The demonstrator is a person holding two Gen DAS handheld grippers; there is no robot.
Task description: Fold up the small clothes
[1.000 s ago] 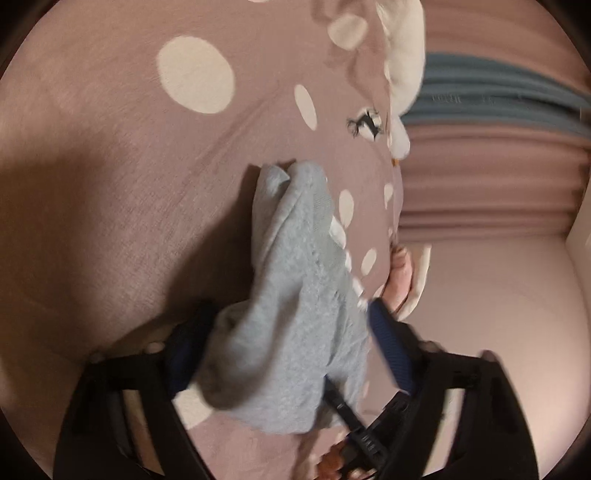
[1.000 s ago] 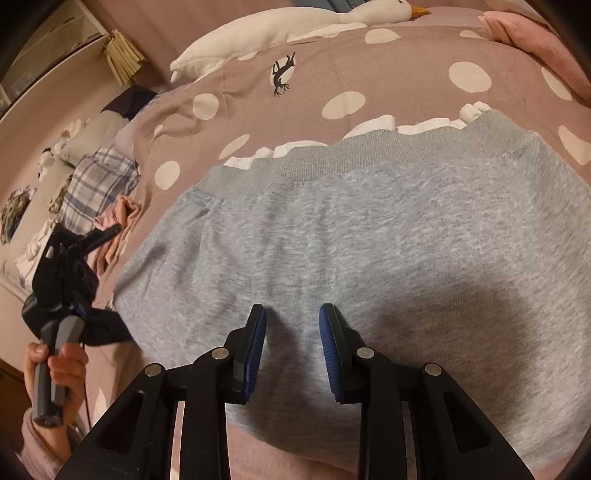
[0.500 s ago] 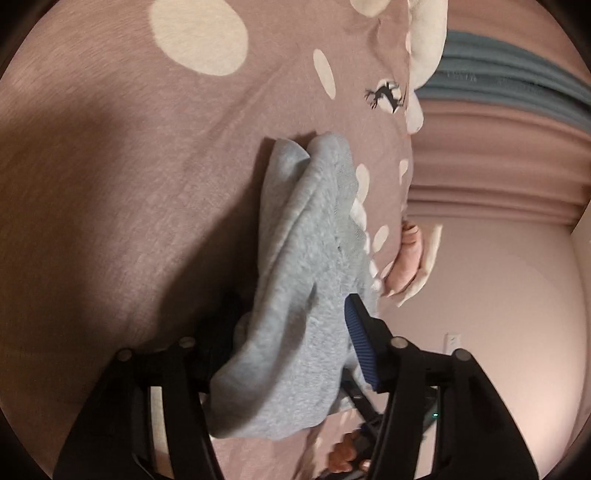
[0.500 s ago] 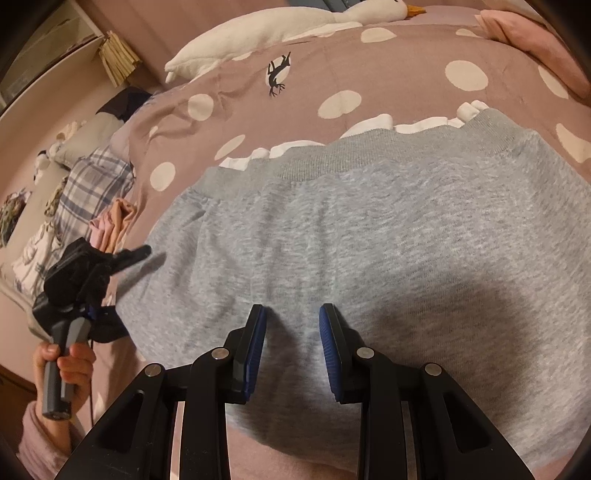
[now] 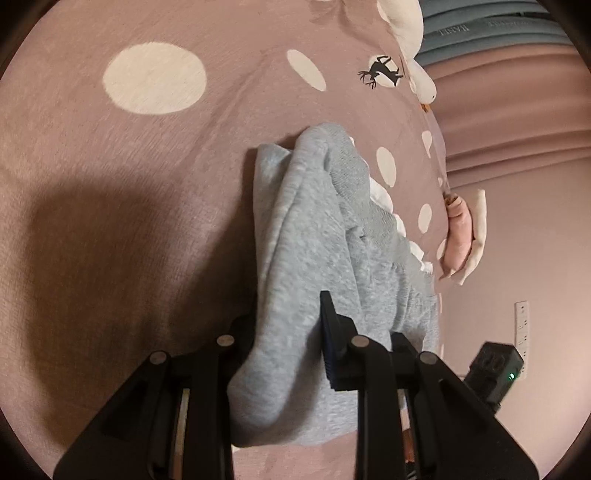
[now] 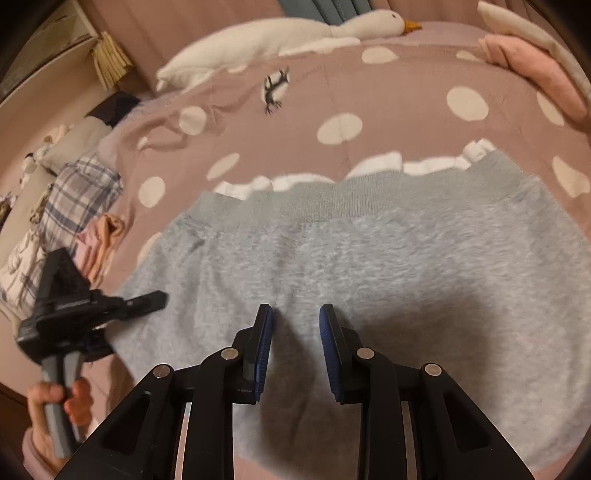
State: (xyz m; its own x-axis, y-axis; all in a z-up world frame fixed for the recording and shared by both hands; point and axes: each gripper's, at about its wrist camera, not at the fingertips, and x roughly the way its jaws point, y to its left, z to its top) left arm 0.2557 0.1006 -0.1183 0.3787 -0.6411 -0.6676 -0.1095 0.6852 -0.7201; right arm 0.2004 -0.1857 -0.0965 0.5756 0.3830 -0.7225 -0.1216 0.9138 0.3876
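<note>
- The light was dim and warm, pinkish.
- A broad dark shadow lay on the bedspread [image 5: 110, 229].
- The picture edges bent; the right view was blurred.

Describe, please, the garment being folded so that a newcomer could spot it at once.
Find the dusty-pink bedspread with white dots that covers the bed. In its near middle lies the grey fleece garment, its ribbed waistband towards the white goose toy, one edge pinched in the left gripper. It alone is grey; the folded pink clothes and the plaid cloth lie at the bed's edges.
</note>
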